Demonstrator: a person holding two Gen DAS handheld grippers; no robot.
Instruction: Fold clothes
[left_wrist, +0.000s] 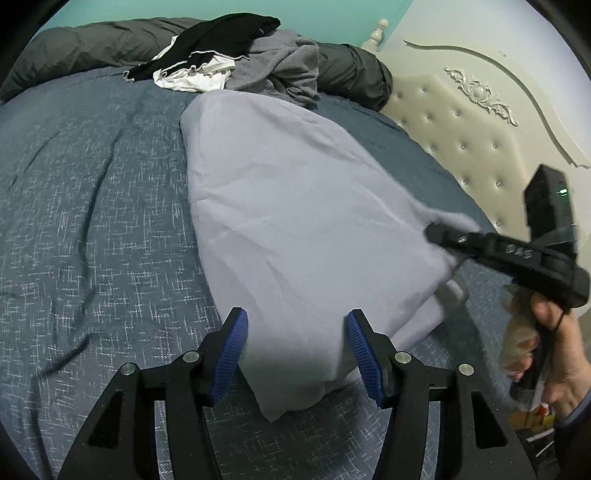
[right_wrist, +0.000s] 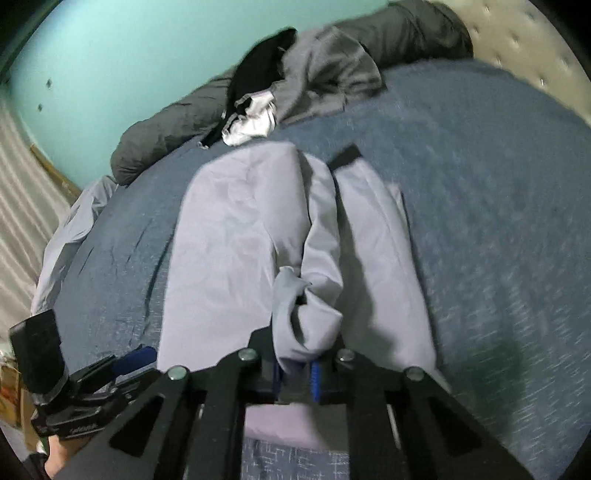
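You are in a home bedroom: a bed with blue cover, a tufted cream headboard, heaped clothes.

bedspread left open; clothes pile blocks far edge

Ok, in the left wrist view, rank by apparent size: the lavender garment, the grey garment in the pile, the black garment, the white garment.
Largest to smallest as they appear:
1. lavender garment, nearest the camera, so enlarged
2. grey garment
3. black garment, close to the grey one; unsure
4. white garment, mostly covered
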